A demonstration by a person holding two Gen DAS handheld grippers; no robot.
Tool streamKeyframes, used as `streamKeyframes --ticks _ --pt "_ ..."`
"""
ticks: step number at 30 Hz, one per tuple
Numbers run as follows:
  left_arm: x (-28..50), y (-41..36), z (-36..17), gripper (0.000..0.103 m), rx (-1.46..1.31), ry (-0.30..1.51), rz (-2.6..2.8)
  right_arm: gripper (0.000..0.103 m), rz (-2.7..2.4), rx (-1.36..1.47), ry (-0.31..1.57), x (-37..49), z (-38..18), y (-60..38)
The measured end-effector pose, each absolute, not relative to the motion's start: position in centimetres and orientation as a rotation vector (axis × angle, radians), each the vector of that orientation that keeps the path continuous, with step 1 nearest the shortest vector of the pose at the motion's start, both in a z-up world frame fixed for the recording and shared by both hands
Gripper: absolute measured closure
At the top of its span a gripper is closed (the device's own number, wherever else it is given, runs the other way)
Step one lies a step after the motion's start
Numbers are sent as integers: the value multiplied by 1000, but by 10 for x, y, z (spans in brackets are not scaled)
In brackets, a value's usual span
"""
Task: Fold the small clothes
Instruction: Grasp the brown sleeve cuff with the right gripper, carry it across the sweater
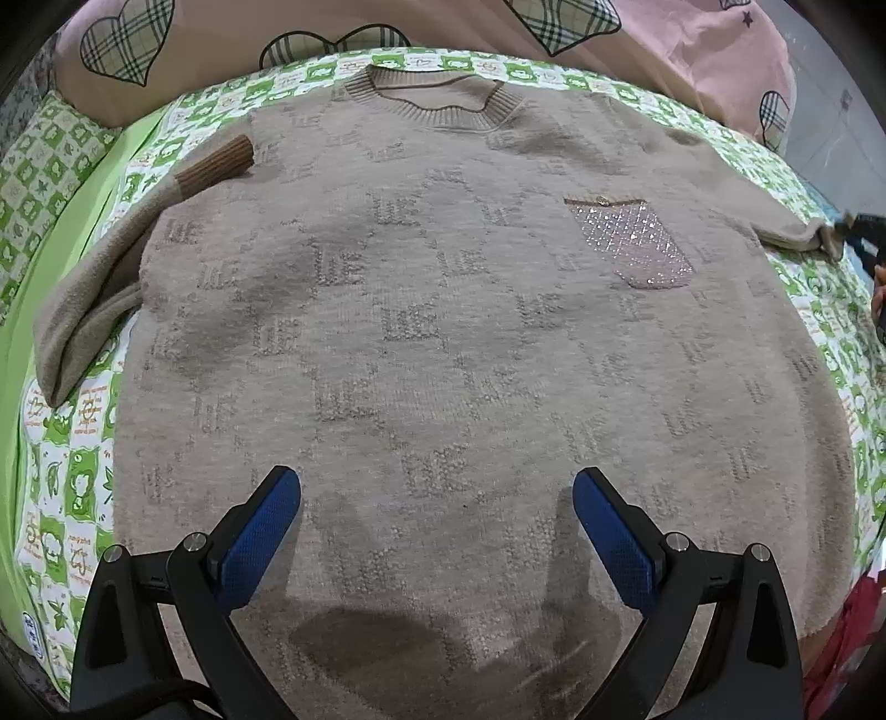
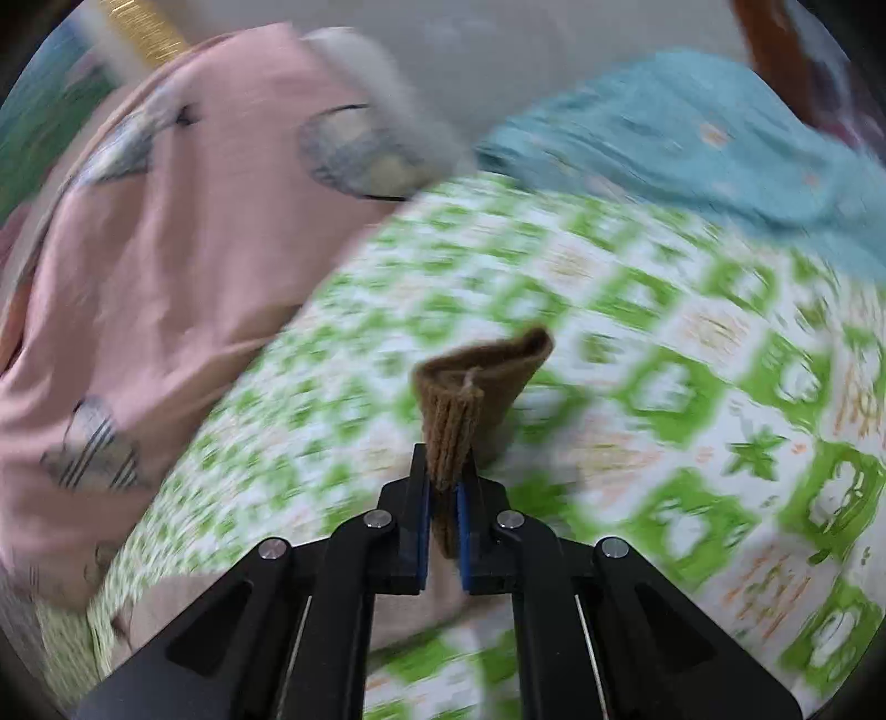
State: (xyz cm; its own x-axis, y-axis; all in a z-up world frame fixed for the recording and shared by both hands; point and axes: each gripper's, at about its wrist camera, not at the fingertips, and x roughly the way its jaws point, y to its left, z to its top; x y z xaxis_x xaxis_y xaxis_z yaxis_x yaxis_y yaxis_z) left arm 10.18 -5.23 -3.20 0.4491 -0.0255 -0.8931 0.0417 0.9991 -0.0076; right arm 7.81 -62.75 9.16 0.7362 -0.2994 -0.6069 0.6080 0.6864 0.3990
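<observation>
A beige knit sweater [image 1: 443, 310] lies flat, front up, on a green-and-white checked sheet [image 1: 72, 476], collar far from me. It has a sparkly chest pocket [image 1: 637, 243]. One sleeve is folded in at the left, its brown ribbed cuff [image 1: 216, 163] on the shoulder. My left gripper [image 1: 437, 509] is open and empty, hovering over the sweater's lower part. My right gripper [image 2: 443, 487] is shut on the other brown cuff [image 2: 470, 387] and holds it above the sheet [image 2: 664, 387]; it also shows in the left wrist view [image 1: 853, 227] at the far right, at the outstretched sleeve's end.
A pink quilt with plaid hearts [image 1: 443, 27] is bunched along the far side; it also shows in the right wrist view [image 2: 155, 249]. A teal cloth [image 2: 720, 155] lies beyond the sheet. A red item [image 1: 853, 626] sits at the near right. The right wrist view is motion-blurred.
</observation>
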Motion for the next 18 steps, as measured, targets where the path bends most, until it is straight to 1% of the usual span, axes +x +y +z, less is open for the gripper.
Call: streamKeyframes --ticks 5,9,14,18 --pt "94 -42 -30 4 -39 1097 -51 95 -293 471 536 114 127 -531" --pt "89 -32 -23 4 -80 1072 -49 95 -58 432 568 148 135 -444" --pt "82 -12 -14 4 -128 1038 -42 95 225 475 660 188 113 -329" --pt "81 10 -9 4 -202 1017 -46 95 375 476 762 212 75 -239"
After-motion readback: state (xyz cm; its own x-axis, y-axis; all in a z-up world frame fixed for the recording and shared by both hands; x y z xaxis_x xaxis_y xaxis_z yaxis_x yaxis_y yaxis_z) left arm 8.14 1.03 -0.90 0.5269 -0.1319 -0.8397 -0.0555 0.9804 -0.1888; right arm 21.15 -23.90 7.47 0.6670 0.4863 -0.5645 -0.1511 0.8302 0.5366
